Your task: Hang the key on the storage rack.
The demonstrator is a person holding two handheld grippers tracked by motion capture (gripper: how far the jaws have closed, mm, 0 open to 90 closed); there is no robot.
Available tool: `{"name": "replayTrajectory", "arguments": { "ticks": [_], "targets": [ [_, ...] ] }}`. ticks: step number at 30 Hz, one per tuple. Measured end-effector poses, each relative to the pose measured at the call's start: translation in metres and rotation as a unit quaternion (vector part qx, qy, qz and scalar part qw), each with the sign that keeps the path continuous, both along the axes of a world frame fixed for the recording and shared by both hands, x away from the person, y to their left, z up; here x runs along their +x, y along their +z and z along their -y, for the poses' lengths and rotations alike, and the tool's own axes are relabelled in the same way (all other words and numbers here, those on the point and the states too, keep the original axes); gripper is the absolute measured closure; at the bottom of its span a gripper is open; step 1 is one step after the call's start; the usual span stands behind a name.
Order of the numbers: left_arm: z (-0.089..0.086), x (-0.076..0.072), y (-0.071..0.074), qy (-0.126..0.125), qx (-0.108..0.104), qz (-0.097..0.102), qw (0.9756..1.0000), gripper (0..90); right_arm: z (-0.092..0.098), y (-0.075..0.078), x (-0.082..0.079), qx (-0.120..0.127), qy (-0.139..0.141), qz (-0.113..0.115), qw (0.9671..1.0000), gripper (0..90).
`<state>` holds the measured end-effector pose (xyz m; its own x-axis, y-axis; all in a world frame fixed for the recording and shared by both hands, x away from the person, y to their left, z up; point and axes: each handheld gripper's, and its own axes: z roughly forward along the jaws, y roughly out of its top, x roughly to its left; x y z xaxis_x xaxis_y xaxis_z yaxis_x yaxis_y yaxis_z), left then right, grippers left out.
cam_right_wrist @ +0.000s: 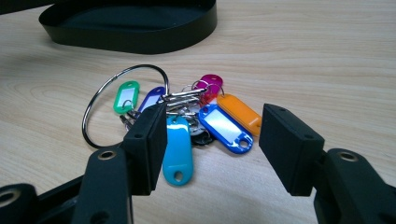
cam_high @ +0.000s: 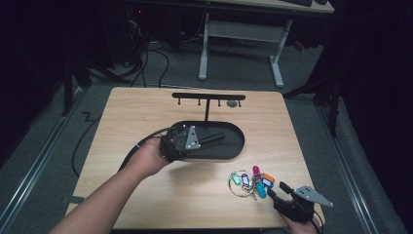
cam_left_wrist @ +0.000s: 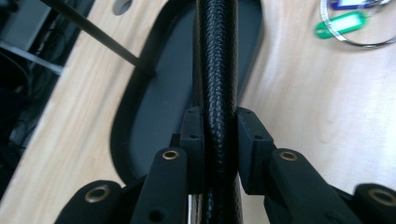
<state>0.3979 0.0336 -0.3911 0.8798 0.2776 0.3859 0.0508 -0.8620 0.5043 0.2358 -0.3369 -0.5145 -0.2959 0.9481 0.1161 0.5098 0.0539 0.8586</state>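
Nearest the camera, the left gripper (cam_left_wrist: 219, 154) is clenched on a black, textured leather-like strap (cam_left_wrist: 215, 70) that runs over a shallow black oval tray (cam_high: 238, 146) mid-table. The right gripper (cam_right_wrist: 212, 149) hovers with jaws apart just before a bunch of keys with coloured plastic tags on a large steel ring (cam_right_wrist: 187, 116), lying near the wooden table's (cam_high: 146, 107) front right corner. The likely next move is closing on the bunch. The edge is close; open room lies leftward.
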Motion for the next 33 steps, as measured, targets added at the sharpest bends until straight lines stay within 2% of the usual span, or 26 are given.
{"name": "replayTrajectory", "arguments": {
  "ticks": [6,11,17,22,27,33],
  "targets": [
    [0.011,0.017,-0.003,-0.001,0.014,0.018,0.9997,75.2,0.006,-0.001,-0.006,0.004,-0.009,-0.001,1.0000,42.1],
    [0.021,0.030,-0.009,-0.010,0.005,0.019,0.9997,75.2,0.008,0.000,-0.010,0.005,-0.012,0.000,0.9999,42.1],
    [0.030,0.048,-0.024,-0.011,0.015,0.019,0.9997,75.2,0.010,-0.002,-0.011,0.010,-0.015,-0.003,0.9998,42.1],
    [0.036,0.063,-0.032,-0.007,0.035,0.026,0.9990,75.2,0.010,-0.003,-0.011,0.009,-0.013,-0.005,0.9999,42.1],
    [0.042,0.072,-0.037,-0.005,0.030,0.032,0.9990,75.1,0.010,-0.003,-0.011,0.012,-0.014,-0.006,0.9998,42.2],
    [0.043,0.079,-0.047,0.001,0.046,0.043,0.9980,75.1,0.011,-0.003,-0.011,0.013,-0.012,-0.004,0.9998,42.1]
  ]
}}
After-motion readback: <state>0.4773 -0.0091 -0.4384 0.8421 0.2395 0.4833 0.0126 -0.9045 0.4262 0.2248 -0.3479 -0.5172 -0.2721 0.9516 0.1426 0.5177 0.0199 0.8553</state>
